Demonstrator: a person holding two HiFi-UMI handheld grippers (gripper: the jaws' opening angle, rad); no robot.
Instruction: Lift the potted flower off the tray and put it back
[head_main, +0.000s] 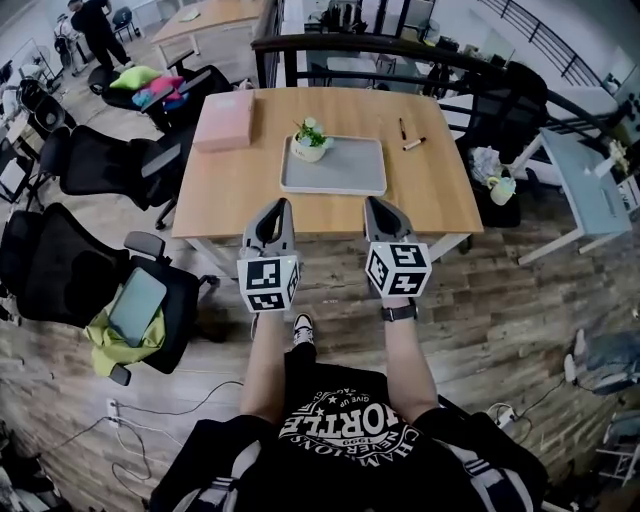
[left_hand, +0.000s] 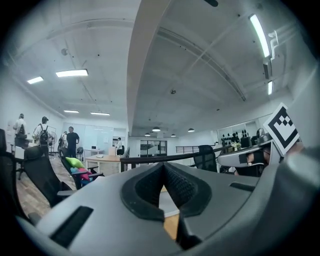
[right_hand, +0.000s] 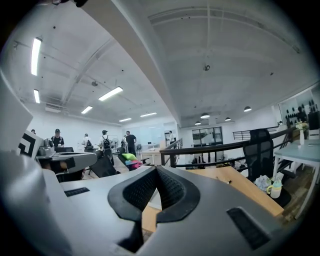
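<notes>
The potted flower (head_main: 310, 140), a small leafy green sprig in a rounded pale pot, is sitting in the far left corner of the tray (head_main: 350, 172). The tray is a flat grey rectangle with rounded corners and a low raised rim. It is lying near the middle of the light, wood-grained tabletop (head_main: 440, 195). A flat pink box (head_main: 225, 120) is resting on the far left part of the tabletop, apart from the tray. Two slim pens (head_main: 404, 128) are lying beyond the tray's far right corner.

The left tool (head_main: 282, 204) and the right tool (head_main: 373, 203) are hovering side by side over the tabletop's near edge, pointing toward the tray and touching nothing. Each has a smooth grey moulded shell and is carrying a cube printed with black-and-white square markers at its rear. Both tools are closed and empty. Their dark, finely ribbed pads (left_hand: 181, 186) are meeting at the tips, leaving a narrow wedge-shaped gap behind.
</notes>
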